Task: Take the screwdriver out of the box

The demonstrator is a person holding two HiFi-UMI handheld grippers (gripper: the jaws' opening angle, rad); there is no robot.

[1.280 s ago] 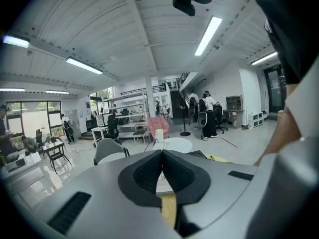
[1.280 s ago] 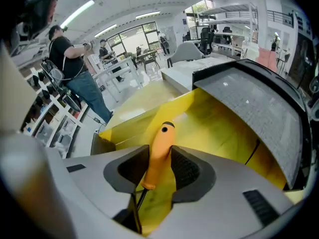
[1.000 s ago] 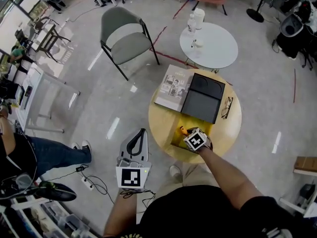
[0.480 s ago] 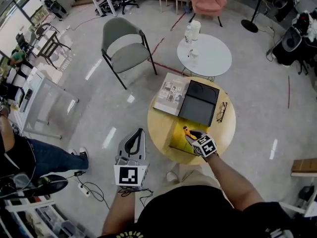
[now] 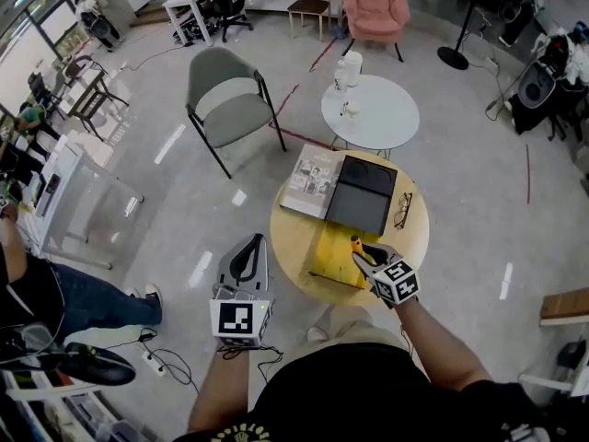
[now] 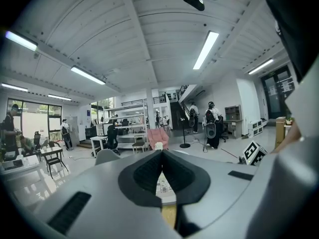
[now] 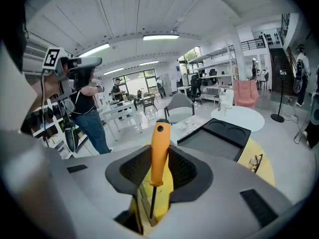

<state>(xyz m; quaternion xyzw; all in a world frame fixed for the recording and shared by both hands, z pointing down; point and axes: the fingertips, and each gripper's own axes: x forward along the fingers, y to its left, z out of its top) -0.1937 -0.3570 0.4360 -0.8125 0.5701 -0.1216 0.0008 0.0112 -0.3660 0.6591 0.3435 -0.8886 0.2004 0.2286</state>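
Floor (image 5: 184, 210): glossy grey, spreading under all the furniture in the head view.
Grey chair (image 5: 230, 109): padded seat and back on a black metal frame, standing on the floor to the upper left of the tables.
Round white table (image 5: 377, 122): just beyond the yellow one, carrying a few small white items too small to identify.
Round yellow wooden table (image 5: 293, 238): directly in front of the person; it carries the black tray, the magazine, the yellow box and the spectacles.
Black tray (image 5: 359, 201): rectangular, with two round recesses at its far end, lying flat near the table's middle.
Magazine (image 5: 311, 178): pale printed cover, lying flat against the black tray's left side.
Flat yellow box (image 5: 329, 251): at the near edge of the yellow table, in front of the black tray.
Left gripper (image 5: 256, 242): grey body with a square-marker cube, held over the floor to the left of the yellow table. Its fingers are closed together with nothing between them.
Right gripper (image 5: 361, 251): held over the near right part of the yellow box. Its fingers are clamped on the screwdriver's handle.
Orange-handled screwdriver (image 7: 159, 143): gripped by the right gripper. The handle stands up past the fingertips and the thin dark shaft runs back between the fingers, with the yellow box beneath. Whether the tip is clear of the box cannot be told.
Spectacles (image 5: 402, 210): dark-framed, lying on the yellow table just right of the black tray.
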